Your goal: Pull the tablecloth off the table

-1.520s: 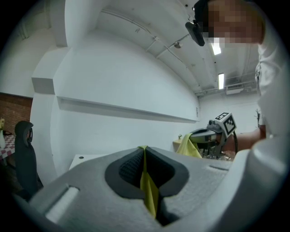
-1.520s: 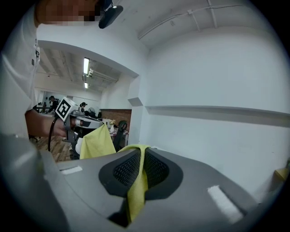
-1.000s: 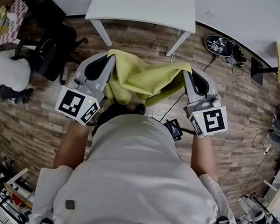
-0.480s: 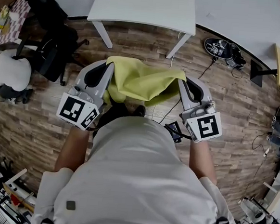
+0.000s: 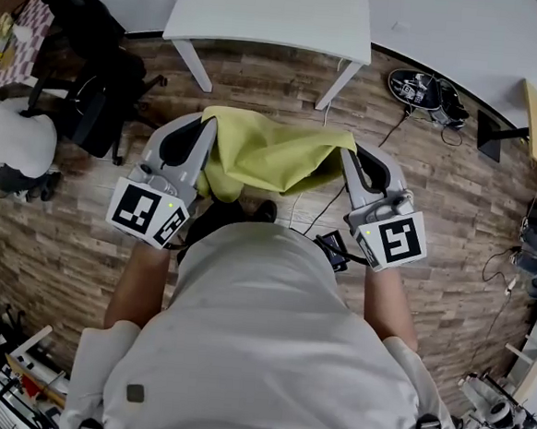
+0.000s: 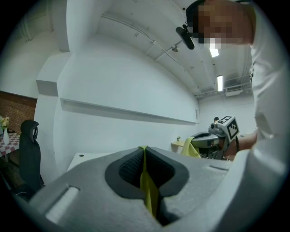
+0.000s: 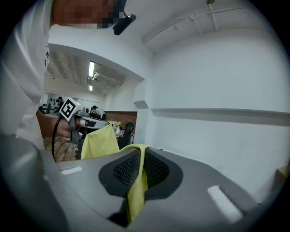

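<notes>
Pinching the yellow tablecloth (image 5: pixel 269 153), left gripper (image 5: pixel 210 117) and right gripper (image 5: pixel 345 153) hang above wood floor (image 5: pixel 437 185), white table (image 5: pixel 275 11) beyond

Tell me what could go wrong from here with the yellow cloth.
1. The left hand-held gripper and the right hand-held gripper each pinch only a thin edge of the tablecloth; a sharp tug might pull it free.
2. The tablecloth sags between them over a black cable on the floor, so a hanging fold might snag there.
</notes>
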A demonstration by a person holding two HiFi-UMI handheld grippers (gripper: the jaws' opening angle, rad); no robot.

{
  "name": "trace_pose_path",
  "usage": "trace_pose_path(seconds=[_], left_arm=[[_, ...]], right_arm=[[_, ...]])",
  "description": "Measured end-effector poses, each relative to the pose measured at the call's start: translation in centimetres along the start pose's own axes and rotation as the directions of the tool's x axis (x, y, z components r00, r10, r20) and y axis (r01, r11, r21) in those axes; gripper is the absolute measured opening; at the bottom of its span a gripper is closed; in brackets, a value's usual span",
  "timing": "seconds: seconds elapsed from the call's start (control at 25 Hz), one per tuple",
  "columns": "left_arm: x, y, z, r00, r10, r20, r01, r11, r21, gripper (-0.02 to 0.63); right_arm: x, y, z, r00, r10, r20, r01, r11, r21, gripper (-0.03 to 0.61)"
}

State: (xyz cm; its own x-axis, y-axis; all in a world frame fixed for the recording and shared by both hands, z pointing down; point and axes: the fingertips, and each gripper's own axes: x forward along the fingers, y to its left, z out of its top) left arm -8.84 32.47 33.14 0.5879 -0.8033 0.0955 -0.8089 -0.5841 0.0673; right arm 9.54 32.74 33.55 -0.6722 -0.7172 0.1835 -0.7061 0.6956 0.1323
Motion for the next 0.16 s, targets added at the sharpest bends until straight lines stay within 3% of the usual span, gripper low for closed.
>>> trace_pose_path(seconds=[0.16], left_arm=[[0.26,-0.22,-0.11,1.0,-0.007,0.003,0.007,1.0,0.001,0.002]], right_arm=[[-0.15,-0.35,-0.04,1.0,-0.007,0.004,0.007,1.0,-0.001,0.018]])
